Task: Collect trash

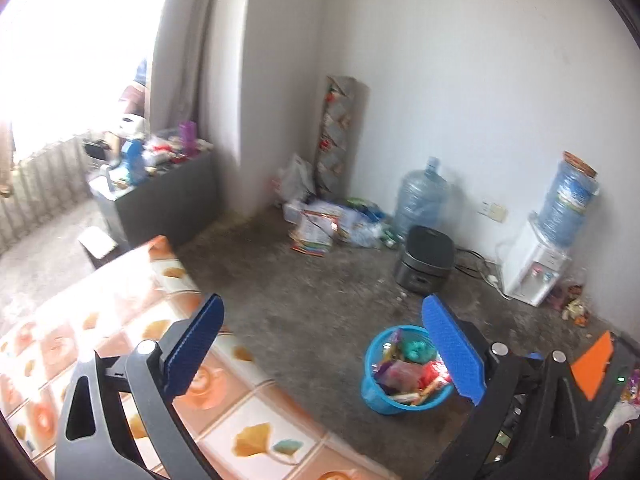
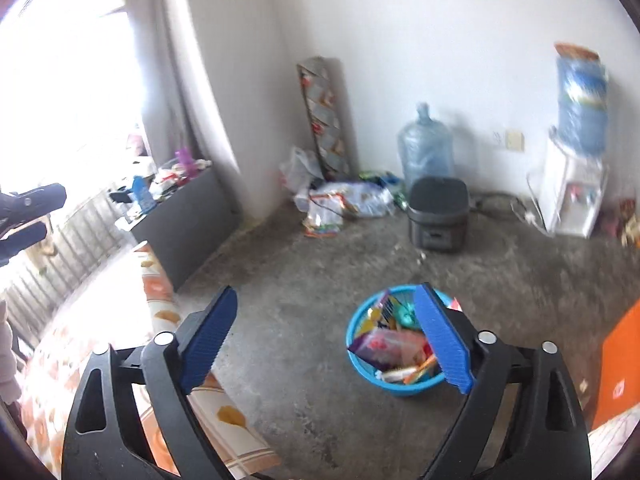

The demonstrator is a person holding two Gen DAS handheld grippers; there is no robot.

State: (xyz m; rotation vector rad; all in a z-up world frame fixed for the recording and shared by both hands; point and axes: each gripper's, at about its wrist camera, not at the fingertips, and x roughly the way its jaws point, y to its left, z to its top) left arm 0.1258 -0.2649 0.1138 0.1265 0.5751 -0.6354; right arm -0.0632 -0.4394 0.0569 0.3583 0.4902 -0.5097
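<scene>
Nearest in both wrist views are the grippers themselves. The left gripper (image 1: 320, 344) has its blue ribbed pads spread wide with nothing between them, only bare floor and the table edge showing through the gap. The right gripper (image 2: 326, 340) is spread just as wide and also holds nothing. Both point forward and somewhat downward, over the edge of a table (image 1: 132, 320) covered in an orange-and-white leaf-patterned cloth.

Just beyond the fingers, on the grey concrete floor (image 1: 304, 288), stands the blue basket (image 2: 356, 344), a round plastic tub filled to the rim with trash (image 2: 394, 346): crumpled snack wrappers in pink, purple, yellow, red and teal, heaped loosely. In each view the right-hand pad overlaps the basket's right rim. The print on the wrappers is too blurred to read.

Farther back a dark grey lidded bin (image 2: 438, 210) sits on the floor, with a heap of plastic bags and packets (image 2: 348, 196) beside it in the corner. Behind these an empty water jug (image 2: 426, 146) stands against the white wall, and a white water dispenser (image 2: 572, 196) with an inverted bottle on top is to the right. An orange box (image 2: 622, 364) lies at the right edge; its small white logo is unreadable
</scene>
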